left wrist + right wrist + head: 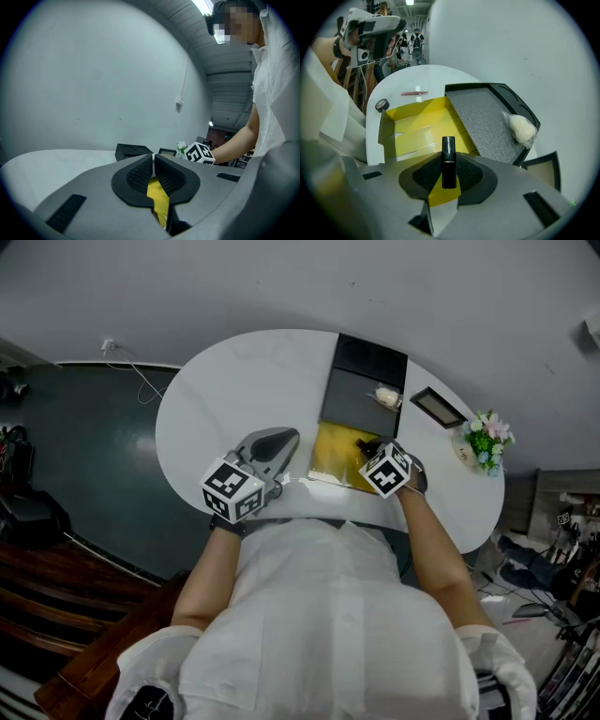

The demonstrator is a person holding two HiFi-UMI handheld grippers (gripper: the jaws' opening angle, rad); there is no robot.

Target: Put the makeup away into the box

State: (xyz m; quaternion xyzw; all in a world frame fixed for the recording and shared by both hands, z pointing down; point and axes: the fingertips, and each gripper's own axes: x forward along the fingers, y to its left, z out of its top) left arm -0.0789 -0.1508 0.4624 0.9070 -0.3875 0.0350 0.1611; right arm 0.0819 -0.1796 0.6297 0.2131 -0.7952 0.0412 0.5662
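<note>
— Right gripper [448,163] first: what is it doing?
— Its jaws are clamped on a black lipstick [448,149], which stands up between the pads. It hangs tipped steeply down over the box [417,123].
— Which box?
— The open one with the yellow inside and white outer flaps, at the near edge of the round white worktop [234,390].
— And beyond it?
— The black lid [483,119], lined with grey fabric, lies open, touching the box's far side. A cream sponge [521,129] in clear wrap lies on that lining near one rim.
— The left gripper [153,160]?
— Its jaws are together. Yellow shows in the gap under the pads, but I cannot tell whether they pinch a flap of the box. It sits just left of the box and points nearly level, towards the lid and the right gripper's marker cube [200,153].
— Anything loose on the worktop?
— A pink stick [414,93] lies beyond the box, and a small round thing [381,104] sits at the box's corner. A dark frame [437,407] and a pot of flowers [486,439] stand to the lid's right.
</note>
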